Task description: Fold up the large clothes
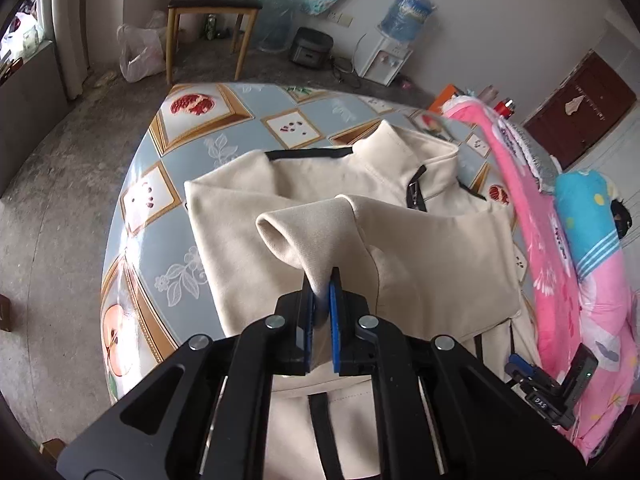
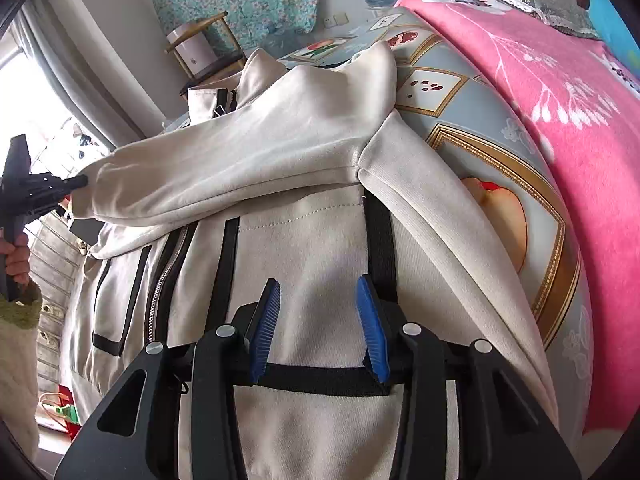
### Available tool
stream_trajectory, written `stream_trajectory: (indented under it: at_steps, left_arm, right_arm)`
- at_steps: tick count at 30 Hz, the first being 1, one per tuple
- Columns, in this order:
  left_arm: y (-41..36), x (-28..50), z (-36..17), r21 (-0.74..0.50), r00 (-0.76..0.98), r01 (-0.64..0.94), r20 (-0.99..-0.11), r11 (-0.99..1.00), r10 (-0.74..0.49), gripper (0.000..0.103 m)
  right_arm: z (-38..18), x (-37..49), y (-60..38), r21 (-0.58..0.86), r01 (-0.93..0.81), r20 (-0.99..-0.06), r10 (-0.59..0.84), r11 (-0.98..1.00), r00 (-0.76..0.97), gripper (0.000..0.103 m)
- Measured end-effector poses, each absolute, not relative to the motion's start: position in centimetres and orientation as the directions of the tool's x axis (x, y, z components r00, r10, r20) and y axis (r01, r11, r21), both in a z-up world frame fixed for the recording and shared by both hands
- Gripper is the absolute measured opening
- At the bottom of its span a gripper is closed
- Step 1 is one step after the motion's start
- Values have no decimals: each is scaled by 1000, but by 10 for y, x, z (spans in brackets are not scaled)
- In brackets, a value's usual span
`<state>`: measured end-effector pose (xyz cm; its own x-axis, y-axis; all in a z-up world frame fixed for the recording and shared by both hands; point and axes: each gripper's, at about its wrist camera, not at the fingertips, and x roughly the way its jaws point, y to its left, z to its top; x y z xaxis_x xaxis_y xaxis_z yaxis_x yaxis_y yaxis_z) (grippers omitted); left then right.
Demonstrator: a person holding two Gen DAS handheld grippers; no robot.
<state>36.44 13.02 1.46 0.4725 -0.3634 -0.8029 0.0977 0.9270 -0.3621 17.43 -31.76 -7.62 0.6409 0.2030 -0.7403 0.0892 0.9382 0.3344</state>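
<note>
A cream jacket (image 1: pixel 420 240) with black trim and a zip lies spread on the patterned table (image 1: pixel 160 240). My left gripper (image 1: pixel 322 284) is shut on the cuff end of one sleeve (image 1: pixel 312 228), which is lifted off the jacket's body. In the right wrist view that sleeve (image 2: pixel 240 160) stretches across to the left, where the left gripper (image 2: pixel 82 181) holds its end in a person's hand (image 2: pixel 16 256). My right gripper (image 2: pixel 318 288) is low over the jacket's body (image 2: pixel 312 240), blue pads apart with flat cloth under them, near a black trim band (image 2: pixel 320 378).
A pink blanket (image 1: pixel 552 280) and blue bedding are heaped along the table's right side (image 2: pixel 560 100). A chair (image 1: pixel 212 4), a plastic bag (image 1: pixel 140 52) and a water dispenser (image 1: pixel 384 56) stand on the floor beyond. The table's edge (image 1: pixel 120 216) curves round on the left.
</note>
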Motion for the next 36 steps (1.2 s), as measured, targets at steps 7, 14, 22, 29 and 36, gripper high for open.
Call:
stream_trajectory:
  at_steps: [7,14,22,29,36]
  left_arm:
    - [143,380,-50,-205,373,-11,-909,979,-186,27]
    - [126,361,-3,-86,566,86,-815,993,-120,28]
    - [69,365,-31,-10,500,260,-854,965,-143,29]
    - [77,362,-56,-29,492,231,-859,973,-142,31]
    - [83,353,-56,-23,507,218,-852,976,-133,31]
  right_arm:
    - [-75,175,-315,323,87,-751,200,942,629,39]
    - [-59,179,-314,328,102,-782,209,939,587,40]
    - [8,227,-364,436,92,-704,276,895,655,52]
    - [-28,335,-409,417,235,-789,221,878,574,41]
    - [-39,372,-394,242,204,-833,95,949,546,5]
